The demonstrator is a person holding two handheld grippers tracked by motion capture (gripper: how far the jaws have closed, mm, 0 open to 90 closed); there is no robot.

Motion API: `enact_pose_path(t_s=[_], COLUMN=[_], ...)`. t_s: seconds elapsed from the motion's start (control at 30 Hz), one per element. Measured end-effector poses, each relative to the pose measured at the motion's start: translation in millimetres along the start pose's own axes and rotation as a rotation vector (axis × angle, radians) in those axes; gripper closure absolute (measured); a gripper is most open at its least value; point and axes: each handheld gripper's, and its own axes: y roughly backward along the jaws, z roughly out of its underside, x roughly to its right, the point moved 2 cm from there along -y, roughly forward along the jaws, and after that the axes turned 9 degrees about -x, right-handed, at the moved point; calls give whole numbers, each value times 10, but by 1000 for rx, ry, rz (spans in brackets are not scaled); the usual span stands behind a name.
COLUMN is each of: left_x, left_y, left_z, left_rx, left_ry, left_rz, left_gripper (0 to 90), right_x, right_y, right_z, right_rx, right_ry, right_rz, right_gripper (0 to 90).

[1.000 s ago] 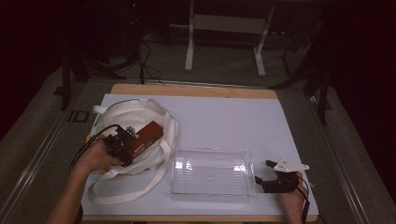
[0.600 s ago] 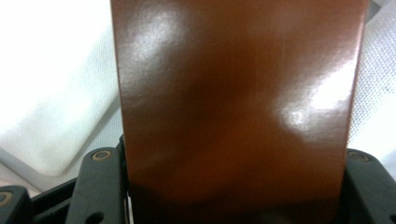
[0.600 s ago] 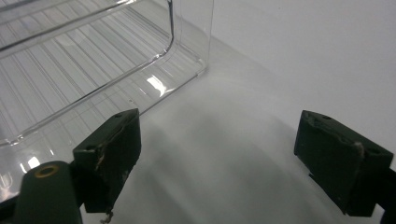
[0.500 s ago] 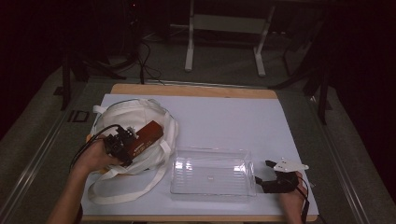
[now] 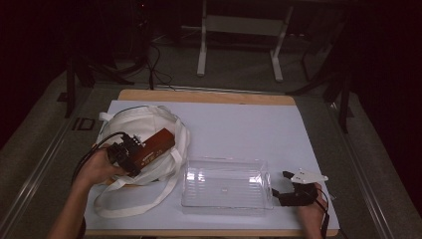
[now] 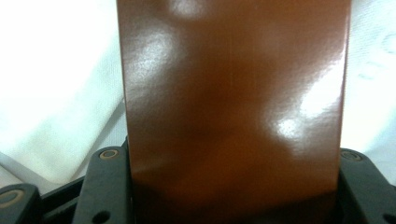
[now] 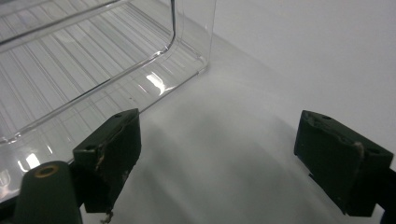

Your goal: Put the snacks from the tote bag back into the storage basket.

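A glossy brown box [image 5: 155,144] lies tilted in the mouth of a white cloth tote bag [image 5: 134,122] at the table's left. My left gripper [image 5: 141,155] has the box's near end between its jaws, which have just been closing. In the left gripper view the box [image 6: 233,116] spans the gap and both black jaws sit against its sides, with white cloth behind. A clear ribbed plastic container [image 5: 226,201] stands empty near the front edge. My right gripper [image 5: 280,183] rests on the table just right of it, jaws wide apart and nothing between them [image 7: 233,140]; the container's corner [image 7: 93,60] is to its left.
A white sheet [image 5: 239,124] covers the wooden table. The bag's straps [image 5: 132,206] trail toward the front-left corner. A cable runs from the left gripper over the bag. Beyond the table are dark floor and a white stand's legs [image 5: 201,55].
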Motion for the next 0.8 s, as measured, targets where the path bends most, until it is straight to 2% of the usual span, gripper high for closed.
enact_pose_path(t_s=[0.17, 0.3, 0.4, 0.5, 0.63, 0.8], left_x=[-4, -19, -21, 0, 14, 32], left_y=[69, 114, 151, 198, 254, 318], left_z=[12, 34, 48, 78, 125, 181], left_rx=[8, 14, 10, 15, 19, 47], left_ry=[-7, 10, 22, 3, 1, -10], left_rz=[-8, 9, -2, -3, -8, -19], left_gripper=[429, 429, 429, 430, 429, 428], right_x=[-2, 0, 0, -1, -1, -1], right_y=[-3, -2, -1, -1, -1, -1], right_z=[-1, -1, -1, -1, -1, -1], right_rx=[-6, -5, -4, -4, -4, -4], right_ry=[6, 7, 6, 7, 7, 8], right_rz=[3, 2, 2, 3, 3, 4], right_gripper=[148, 149, 148, 149, 148, 149])
